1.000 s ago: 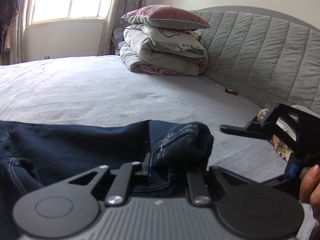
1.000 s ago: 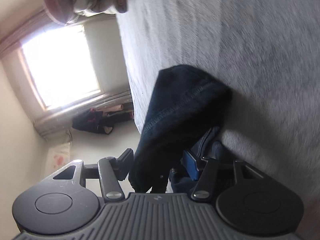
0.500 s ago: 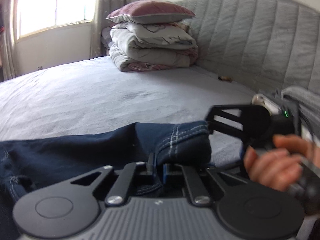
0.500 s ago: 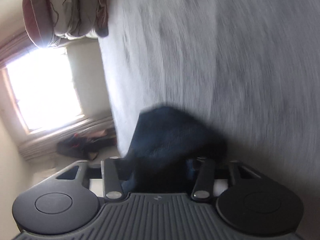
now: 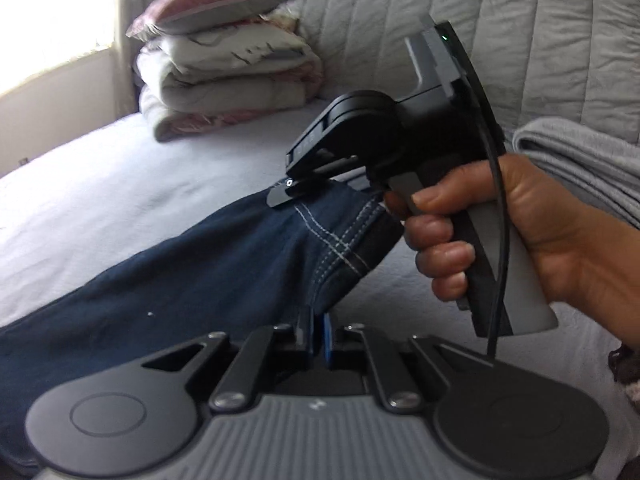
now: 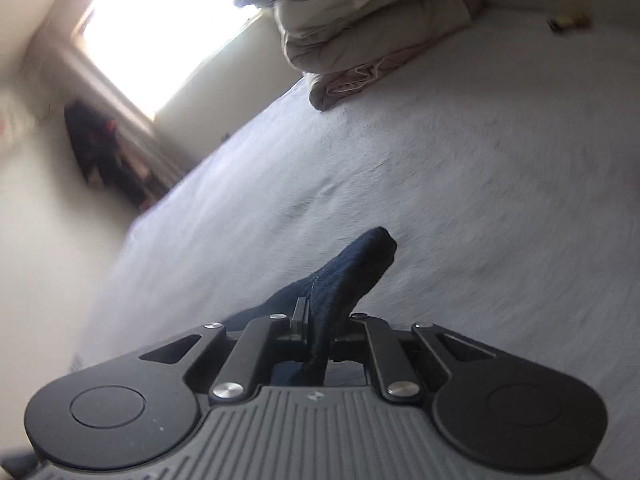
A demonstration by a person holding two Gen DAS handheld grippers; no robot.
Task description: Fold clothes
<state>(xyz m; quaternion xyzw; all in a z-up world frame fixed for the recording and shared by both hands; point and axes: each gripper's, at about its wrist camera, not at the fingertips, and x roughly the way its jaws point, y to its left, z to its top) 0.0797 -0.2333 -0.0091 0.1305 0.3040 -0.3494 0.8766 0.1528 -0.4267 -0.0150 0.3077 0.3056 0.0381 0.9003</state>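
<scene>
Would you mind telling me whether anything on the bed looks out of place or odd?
Only a small dark object lying loose on the bedsheet near the folded bedding; too blurred to identify. Both grippers pinch the dark jeans as expected.

No text, label, brand name or number can be read in either view. The only sign is a small pale emblem stamped on the grey ribbed body of each gripper, the left gripper (image 5: 316,332) and the right gripper (image 6: 316,326); it sits at the top middle of the ribbed part, just behind the fingers, and it is too small to tell its shape. On the top edge of the right gripper, seen from the left wrist, one small green light glows; nothing is written beside it.
</scene>
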